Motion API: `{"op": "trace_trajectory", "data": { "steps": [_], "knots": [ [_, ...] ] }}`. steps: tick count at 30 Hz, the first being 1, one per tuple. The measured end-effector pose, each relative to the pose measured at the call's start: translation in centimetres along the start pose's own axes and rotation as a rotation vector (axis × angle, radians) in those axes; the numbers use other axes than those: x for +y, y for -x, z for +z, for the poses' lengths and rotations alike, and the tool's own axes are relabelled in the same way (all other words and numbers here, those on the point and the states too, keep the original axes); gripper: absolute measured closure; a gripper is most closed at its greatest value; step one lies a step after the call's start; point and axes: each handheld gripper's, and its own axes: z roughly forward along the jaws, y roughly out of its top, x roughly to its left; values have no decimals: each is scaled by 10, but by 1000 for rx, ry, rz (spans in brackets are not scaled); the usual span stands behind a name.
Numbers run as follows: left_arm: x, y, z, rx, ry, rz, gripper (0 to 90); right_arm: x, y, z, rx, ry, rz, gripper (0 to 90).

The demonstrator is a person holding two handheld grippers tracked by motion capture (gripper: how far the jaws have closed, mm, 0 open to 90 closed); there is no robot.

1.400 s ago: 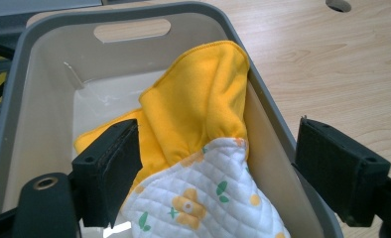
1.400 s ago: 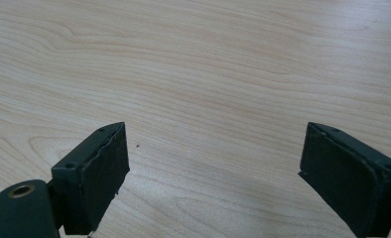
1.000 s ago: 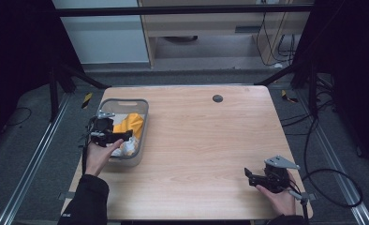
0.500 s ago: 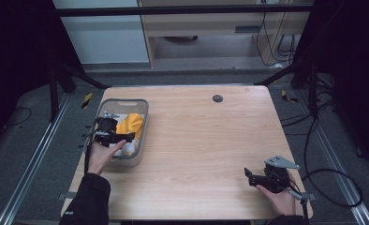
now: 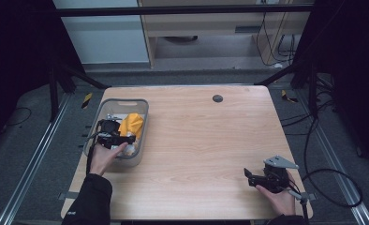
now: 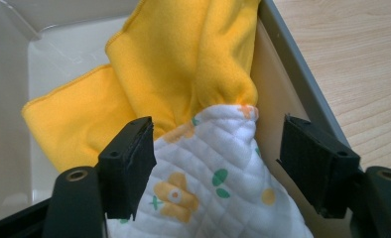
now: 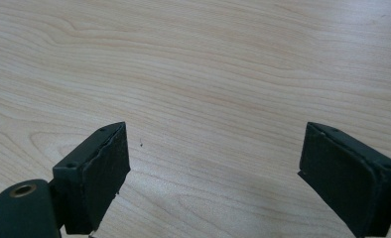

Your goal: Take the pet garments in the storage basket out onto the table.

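Note:
A grey plastic bin (image 5: 93,140) stands at the table's left side and holds a yellow cloth (image 5: 131,124) and a white quilted cloth with flower prints (image 6: 208,193). In the left gripper view the yellow cloth (image 6: 183,64) is bunched over the white one against the bin wall (image 6: 283,94). My left gripper (image 5: 129,139) (image 6: 216,158) is inside the bin, open, its jaws either side of the white cloth. My right gripper (image 5: 248,177) (image 7: 213,173) rests low over bare wood at the front right, open, nothing between its jaws.
The wooden table (image 5: 201,140) has a small dark round grommet (image 5: 217,98) near its far edge. Cables (image 5: 332,187) trail off the right side. A metal frame and dark floor surround the table.
My left gripper has moved a little nearer and rightward inside the bin, down toward the cloths. The right gripper has stayed put.

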Motion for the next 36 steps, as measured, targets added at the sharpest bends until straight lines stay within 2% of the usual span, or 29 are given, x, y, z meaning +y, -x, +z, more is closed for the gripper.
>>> {"op": "trace_trajectory", "data": {
  "steps": [13, 22, 28, 29, 36],
  "knots": [
    [-2, 3, 8, -12, -49, 14, 452, 0, 0, 1, 3, -5, -4, 119],
    [-2, 4, 9, -12, -72, 29, 625, 0, 0, 1, 1, -13, -7, 119],
    [-2, 3, 8, -18, -74, 34, 716, 0, -1, 1, 6, -18, -1, 119],
    [-2, 3, 8, -18, -74, 35, 754, 0, -1, 1, 6, -18, 0, 119],
    [-4, 0, 3, -4, -56, 41, 799, 0, 0, 1, 3, -17, -6, 119]
  ]
}}
